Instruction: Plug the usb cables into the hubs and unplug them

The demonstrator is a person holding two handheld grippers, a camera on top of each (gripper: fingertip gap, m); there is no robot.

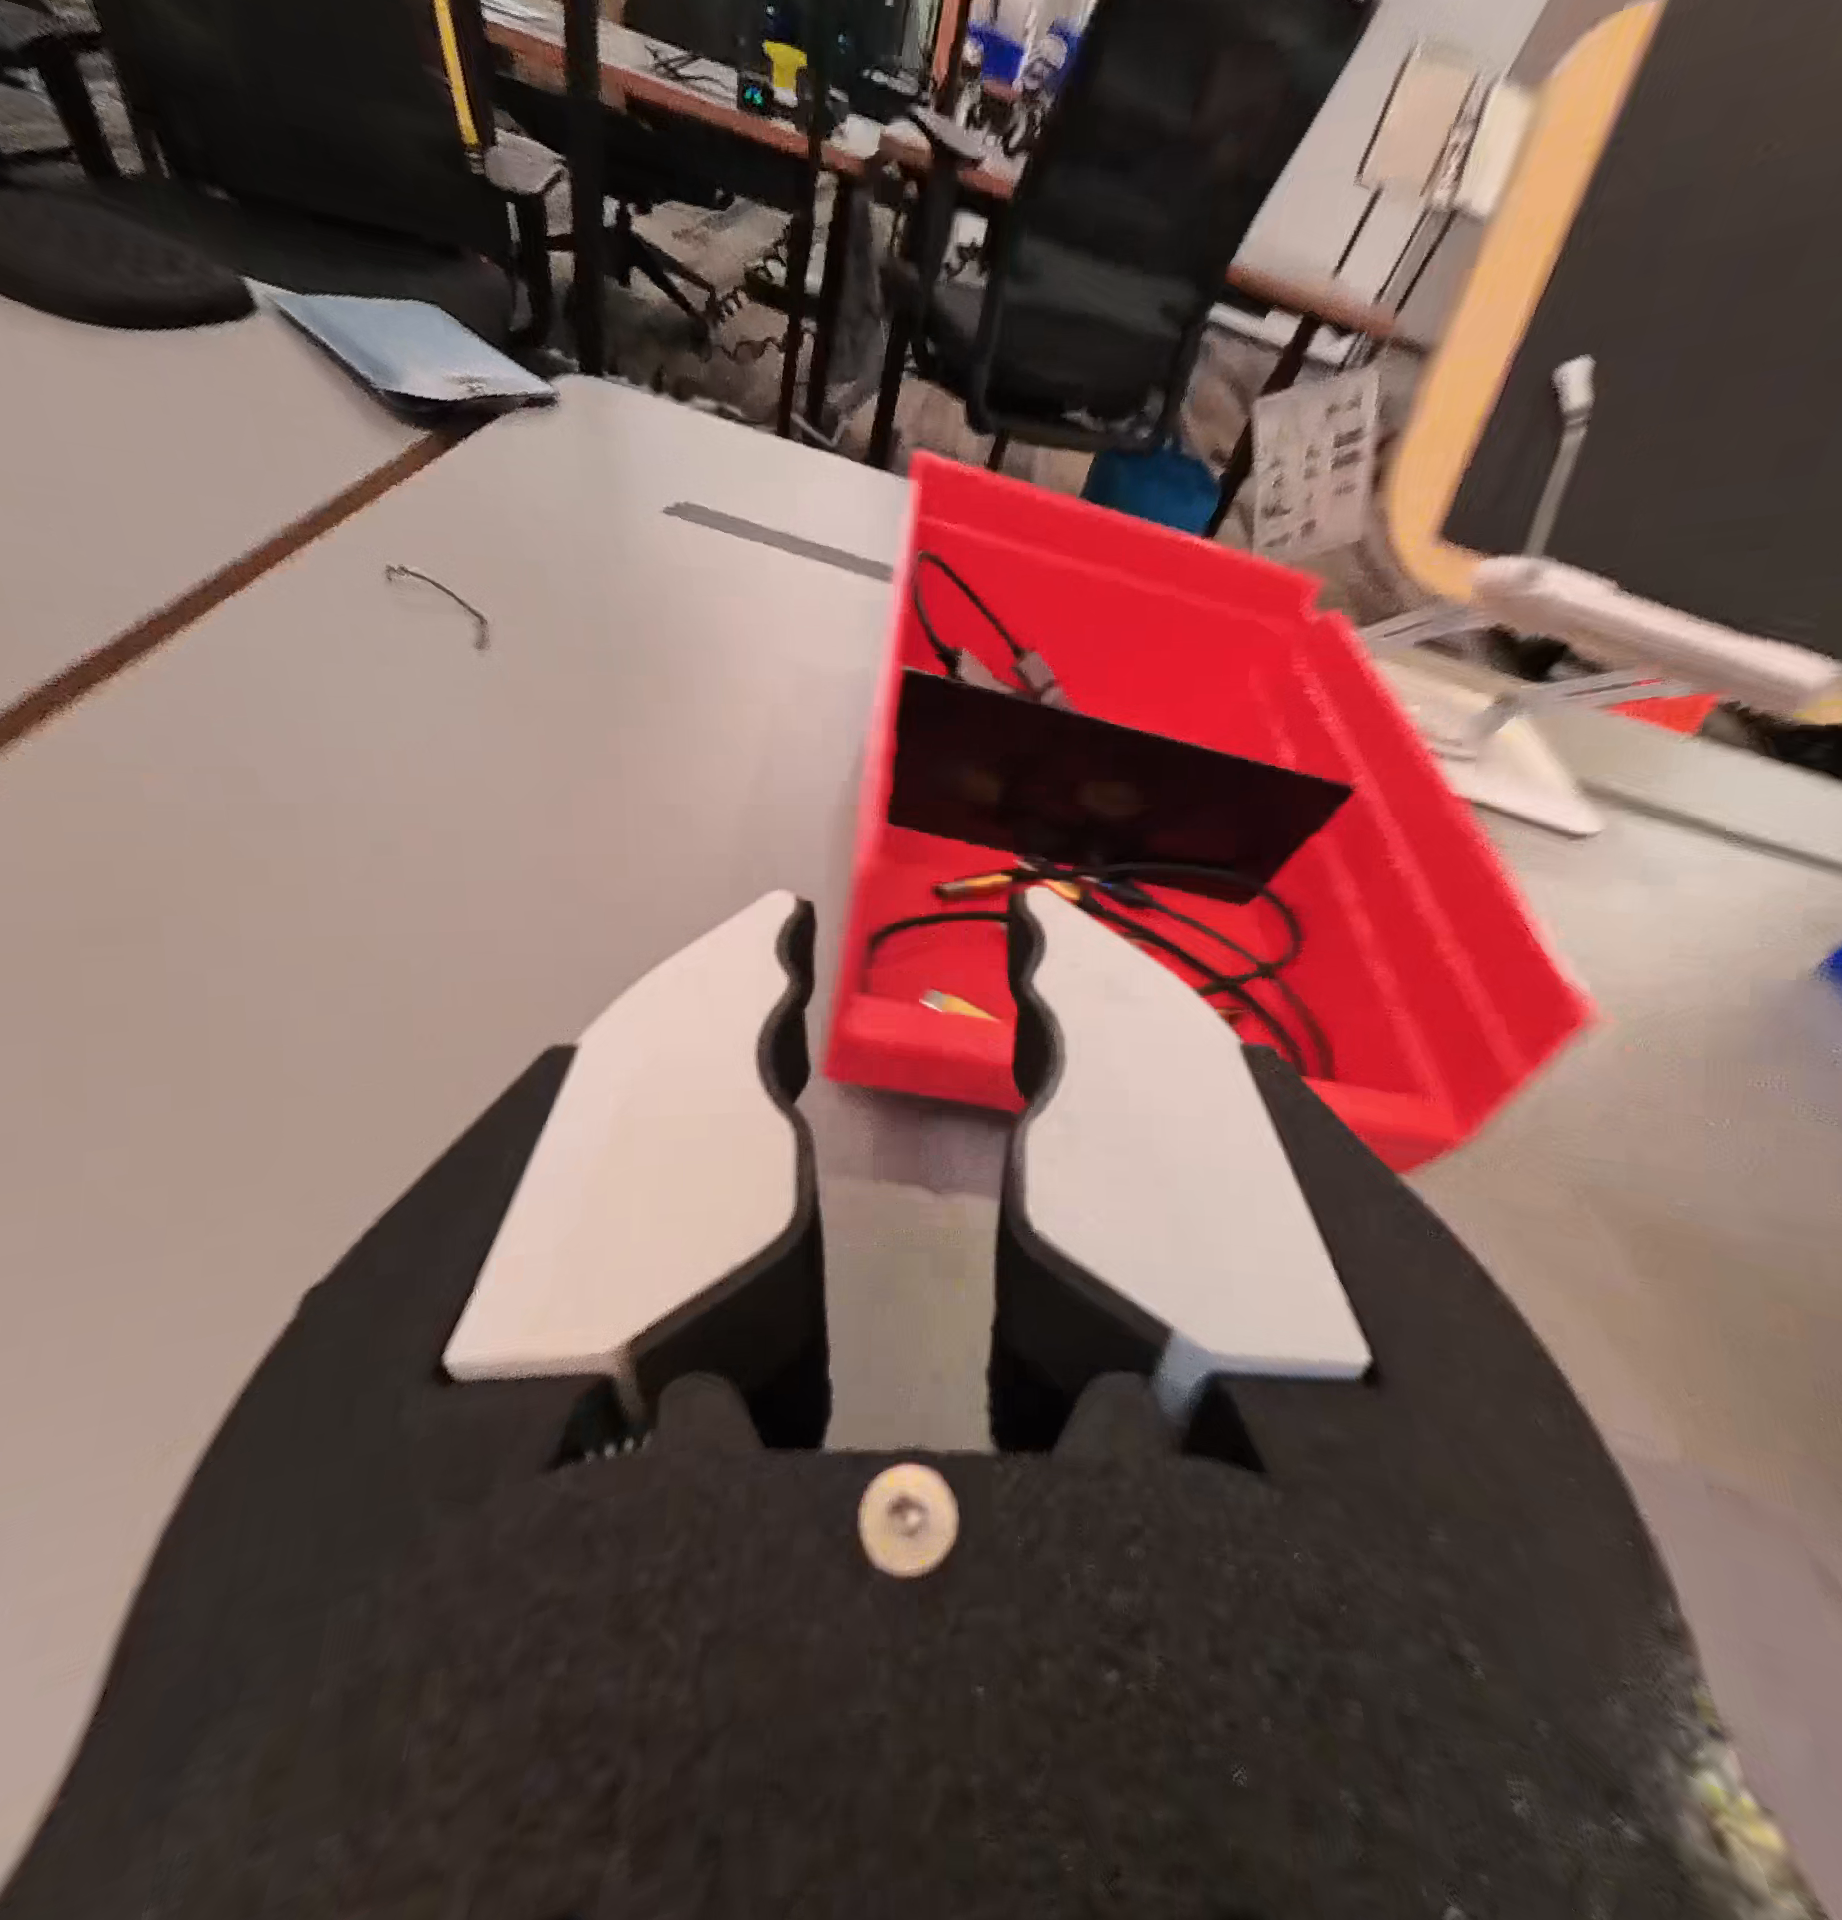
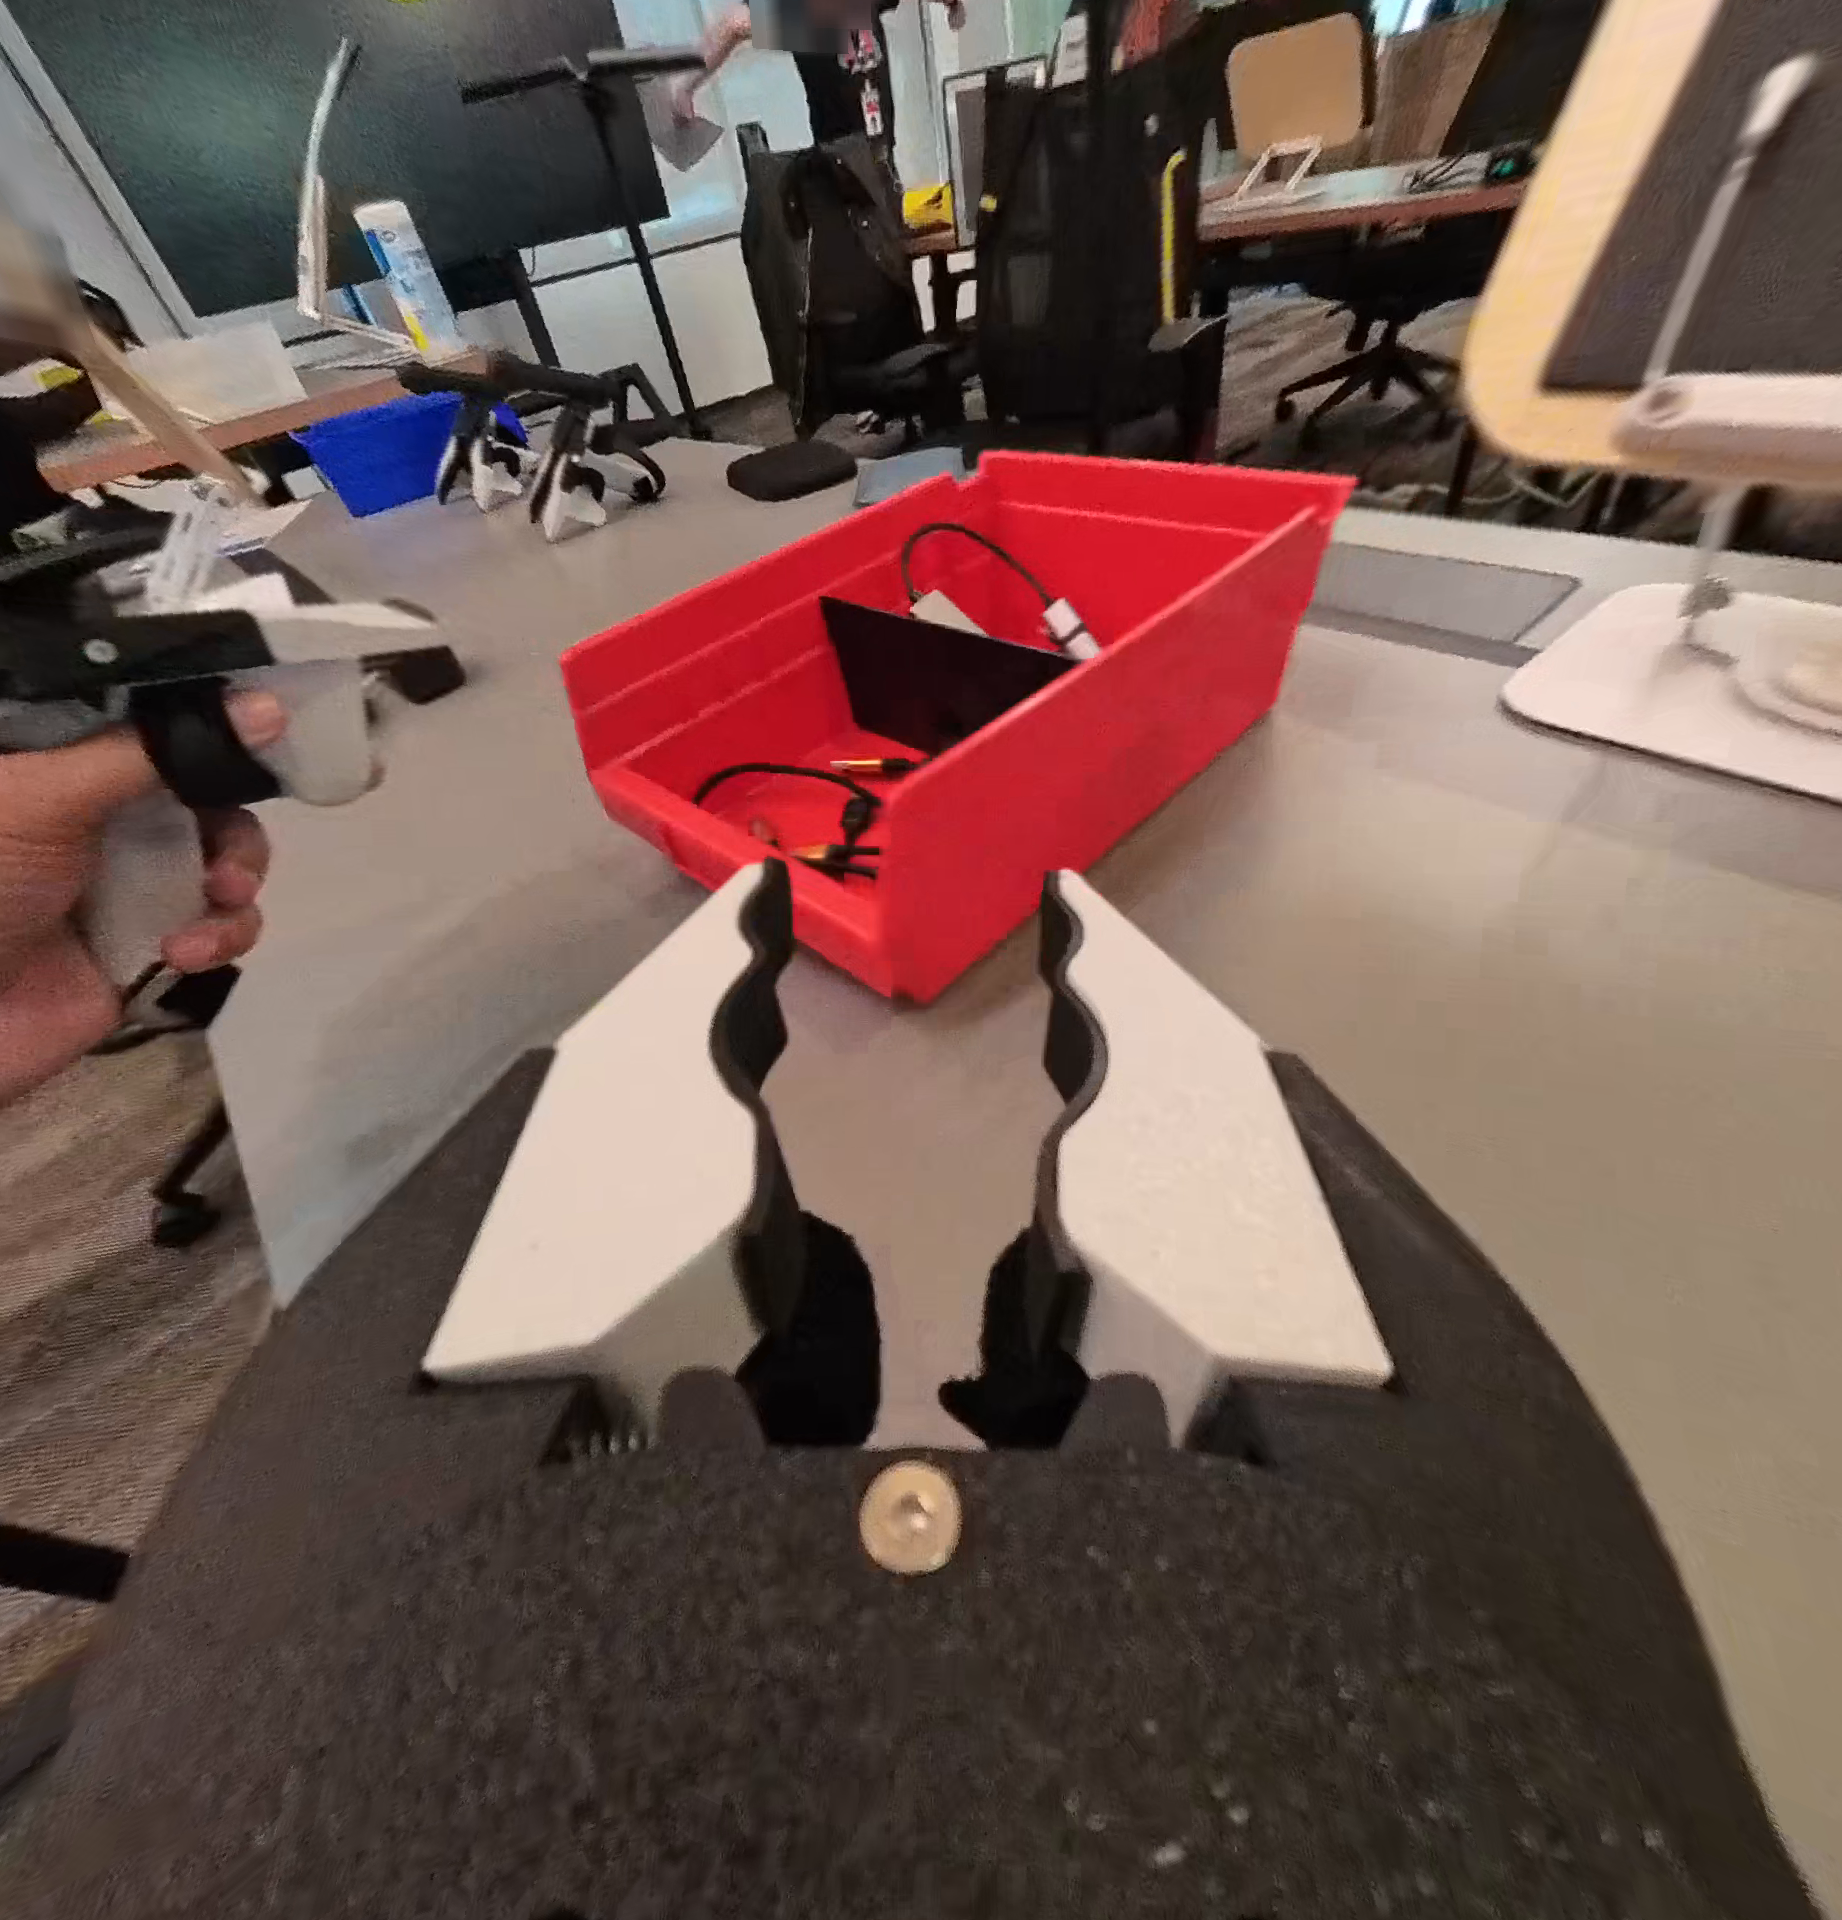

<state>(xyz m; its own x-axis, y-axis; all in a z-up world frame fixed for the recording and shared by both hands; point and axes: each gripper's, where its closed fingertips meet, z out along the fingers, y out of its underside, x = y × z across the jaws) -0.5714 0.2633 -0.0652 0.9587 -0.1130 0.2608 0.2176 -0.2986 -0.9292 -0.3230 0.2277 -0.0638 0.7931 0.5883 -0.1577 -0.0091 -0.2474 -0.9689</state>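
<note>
Grey office table (image 1: 377, 831) bearing a red bin (image 1: 1416, 862) of cables (image 1: 1187, 935) — limp, light, best pinched at the stiff plugs — with left gripper (image 1: 912, 925) and right gripper (image 2: 912, 894) near, fingers apart, empty.
</note>
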